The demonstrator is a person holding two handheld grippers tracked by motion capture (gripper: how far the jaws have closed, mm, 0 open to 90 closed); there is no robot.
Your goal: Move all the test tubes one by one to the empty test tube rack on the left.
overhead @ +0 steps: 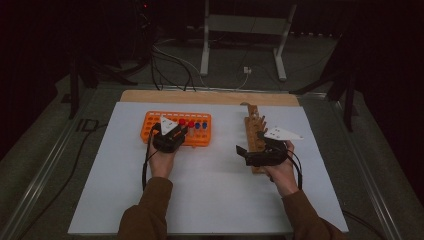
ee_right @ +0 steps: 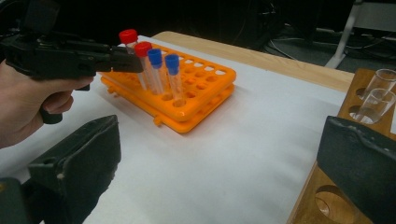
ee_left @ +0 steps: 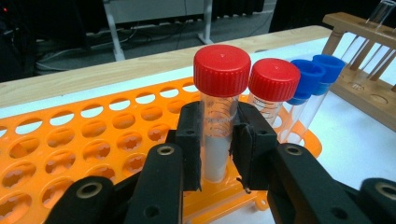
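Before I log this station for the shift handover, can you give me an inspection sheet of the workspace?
Surface: white sheet on a wooden board, bare in front.
Job's things: orange rack with two red-capped and two blue-capped tubes; the nearer red-capped tube stands in it. Wooden rack to the right holds clear tubes.
Clutter: nothing seen.
Grippers: left gripper has its fingers pressed on the nearer red-capped tube; right gripper stands open beside the wooden rack, holding nothing.
Cables: one trails from each gripper along the forearm; more lie on the floor behind.
Surroundings: dark room, white stand legs beyond the table.
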